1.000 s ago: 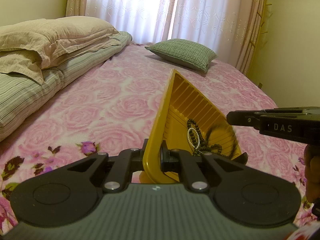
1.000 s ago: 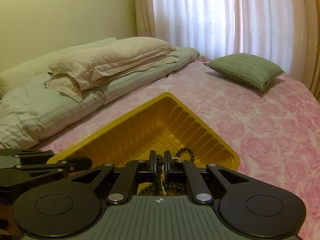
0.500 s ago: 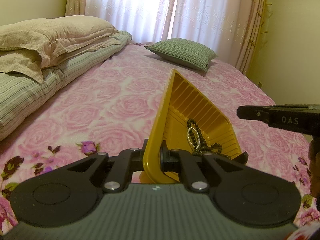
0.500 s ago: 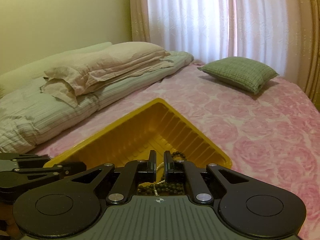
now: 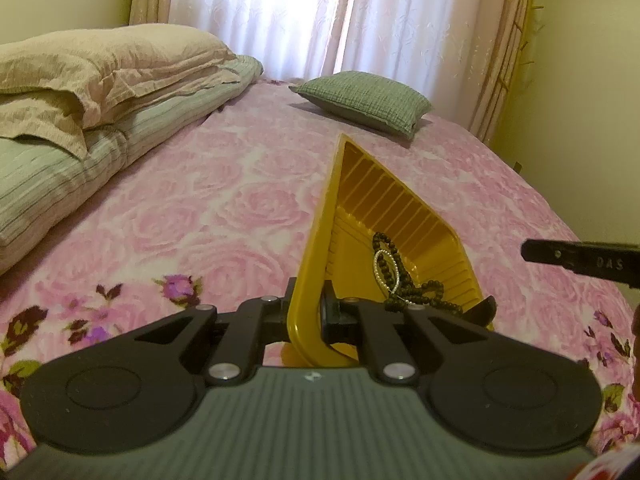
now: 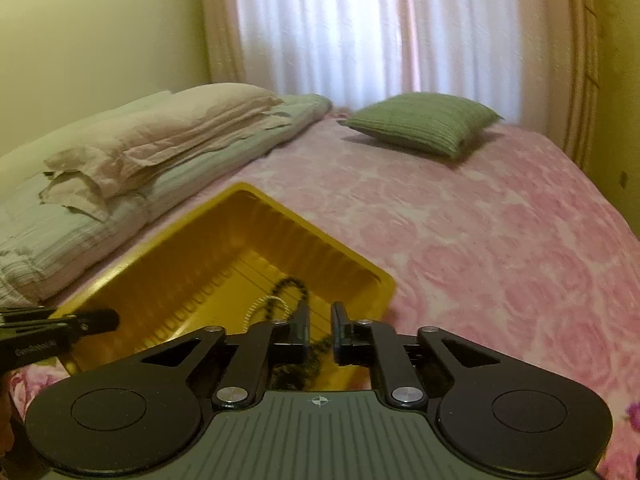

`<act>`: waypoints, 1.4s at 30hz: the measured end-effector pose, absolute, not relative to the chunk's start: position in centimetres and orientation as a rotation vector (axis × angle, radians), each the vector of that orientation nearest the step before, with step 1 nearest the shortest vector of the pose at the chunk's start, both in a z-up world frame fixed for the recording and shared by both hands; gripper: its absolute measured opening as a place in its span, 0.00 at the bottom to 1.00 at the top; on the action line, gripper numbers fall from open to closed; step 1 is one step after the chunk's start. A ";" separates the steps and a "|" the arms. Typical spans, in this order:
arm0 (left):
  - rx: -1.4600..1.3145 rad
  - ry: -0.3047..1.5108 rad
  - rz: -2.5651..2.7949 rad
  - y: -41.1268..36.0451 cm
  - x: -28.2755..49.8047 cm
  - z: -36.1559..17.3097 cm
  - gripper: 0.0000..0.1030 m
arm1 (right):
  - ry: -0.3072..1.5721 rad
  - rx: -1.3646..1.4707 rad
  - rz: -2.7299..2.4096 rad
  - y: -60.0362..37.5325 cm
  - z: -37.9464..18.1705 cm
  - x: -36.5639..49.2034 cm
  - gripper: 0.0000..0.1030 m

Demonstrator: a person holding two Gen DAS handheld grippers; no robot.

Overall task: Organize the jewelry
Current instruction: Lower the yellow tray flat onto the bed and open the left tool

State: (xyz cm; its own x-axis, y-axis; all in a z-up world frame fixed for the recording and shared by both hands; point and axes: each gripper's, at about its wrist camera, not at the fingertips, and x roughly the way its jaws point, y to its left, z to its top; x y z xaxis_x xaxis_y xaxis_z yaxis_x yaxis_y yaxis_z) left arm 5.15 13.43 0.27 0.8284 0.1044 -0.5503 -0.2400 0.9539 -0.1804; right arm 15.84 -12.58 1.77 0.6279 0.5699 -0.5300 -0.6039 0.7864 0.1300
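Beads (image 5: pixel 404 280) in yellow tray (image 5: pixel 400 208), left gripper (image 5: pixel 306 314) clamping rim, right gripper (image 6: pixel 319 330) parted above

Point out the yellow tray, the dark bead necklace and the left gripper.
yellow tray (image 5: pixel 312 256), left wrist view, near rim.
dark bead necklace (image 5: pixel 386 242), left wrist view, upper loop.
left gripper (image 5: pixel 306 314), left wrist view, between jaws.

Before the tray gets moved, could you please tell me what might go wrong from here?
1. The left claw grips only the yellow tray's wall near one corner; it may tip on the soft bed.
2. The black bead string and silver chain lie loose together and could tangle.
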 end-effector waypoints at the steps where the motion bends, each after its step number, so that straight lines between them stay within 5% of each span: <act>1: -0.255 0.569 0.184 13.6 5.1 0.2 0.08 | 0.590 -0.054 0.666 -12.9 1.7 15.9 0.28; 4: -0.275 0.581 0.178 14.1 5.0 -0.1 0.08 | 0.597 -0.027 0.645 -14.2 1.3 15.6 0.42; 27: -0.569 0.688 0.124 19.7 3.1 -5.2 0.11 | 0.658 -0.009 0.562 -16.0 -0.7 14.1 0.48; 39: -0.479 0.702 0.184 20.1 2.4 -4.1 0.45 | 0.675 -0.010 0.556 -15.5 -1.0 13.5 0.51; 42: -0.424 0.696 0.218 19.8 2.1 -3.2 0.64 | 0.675 -0.007 0.553 -15.6 -1.0 13.2 0.53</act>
